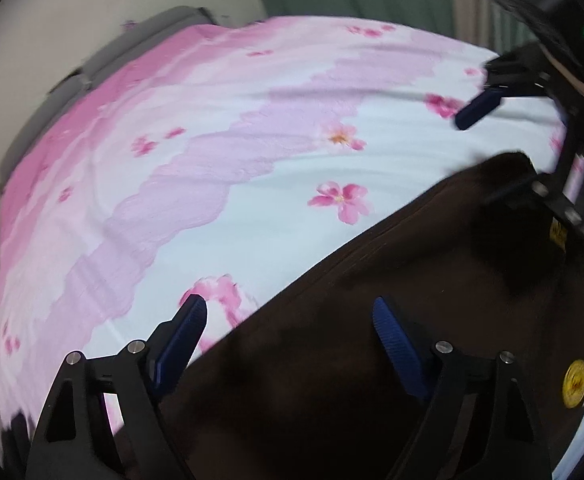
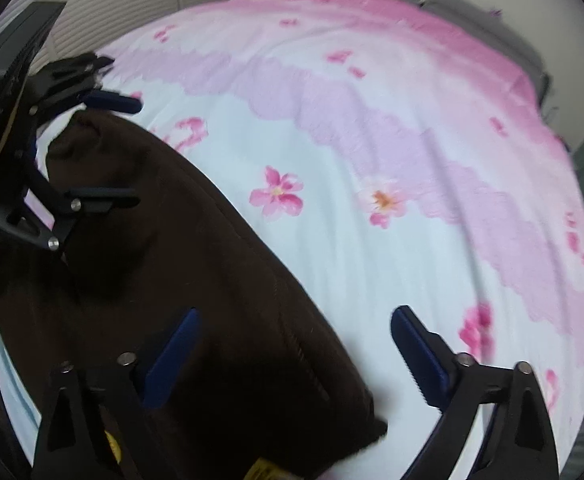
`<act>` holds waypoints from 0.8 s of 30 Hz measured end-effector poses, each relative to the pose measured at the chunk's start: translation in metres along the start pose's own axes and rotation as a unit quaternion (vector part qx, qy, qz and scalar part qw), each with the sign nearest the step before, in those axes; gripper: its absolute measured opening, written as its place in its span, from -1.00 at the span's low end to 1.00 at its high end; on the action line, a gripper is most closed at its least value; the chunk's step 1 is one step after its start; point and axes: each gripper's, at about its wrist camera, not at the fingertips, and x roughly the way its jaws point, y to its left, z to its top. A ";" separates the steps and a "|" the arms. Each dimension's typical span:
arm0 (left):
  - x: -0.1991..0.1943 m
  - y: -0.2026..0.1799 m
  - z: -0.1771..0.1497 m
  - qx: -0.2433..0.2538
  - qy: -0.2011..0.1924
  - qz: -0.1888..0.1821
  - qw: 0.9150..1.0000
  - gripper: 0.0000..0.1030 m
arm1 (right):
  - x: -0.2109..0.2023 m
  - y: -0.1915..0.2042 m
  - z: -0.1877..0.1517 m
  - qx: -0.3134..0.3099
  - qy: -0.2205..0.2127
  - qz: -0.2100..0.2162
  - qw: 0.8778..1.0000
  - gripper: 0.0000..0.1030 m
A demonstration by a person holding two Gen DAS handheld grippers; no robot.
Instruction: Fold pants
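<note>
Blue ribbed pads (image 1: 190,328) of the left gripper (image 1: 292,320) fill the bottom of its own view, spread wide with nothing clamped; one fingertip sits over the flowered bedsheet (image 1: 220,152), the other over the dark brown pants (image 1: 391,340). Whether either pad touches the cloth is lost in motion blur. In the right wrist view the right gripper (image 2: 295,328) stands equally wide apart and empty, its left finger over the pants (image 2: 180,280), its right over the sheet (image 2: 371,240).

From there the pants run as a long dark band across the lower part of each frame, their near end cut off by the frame edge. A yellow round tag (image 1: 575,379) shows at lower right of the left view; its print is unreadable. Each gripper appears at the other view's edge, partly cropped. Grey headboard (image 1: 92,64) is blurred.
</note>
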 end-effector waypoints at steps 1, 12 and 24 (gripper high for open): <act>0.005 0.002 0.001 0.010 0.003 -0.009 1.000 0.62 | 0.007 -0.003 0.002 -0.004 0.008 0.011 1.000 0.52; 0.048 0.026 0.010 0.026 0.074 -0.121 0.990 -0.32 | 0.051 -0.011 0.016 -0.011 0.070 0.130 0.989 -0.18; -0.016 0.012 -0.003 0.012 0.040 -0.108 0.993 -0.73 | -0.010 0.015 0.006 -0.040 0.009 0.094 0.995 -0.67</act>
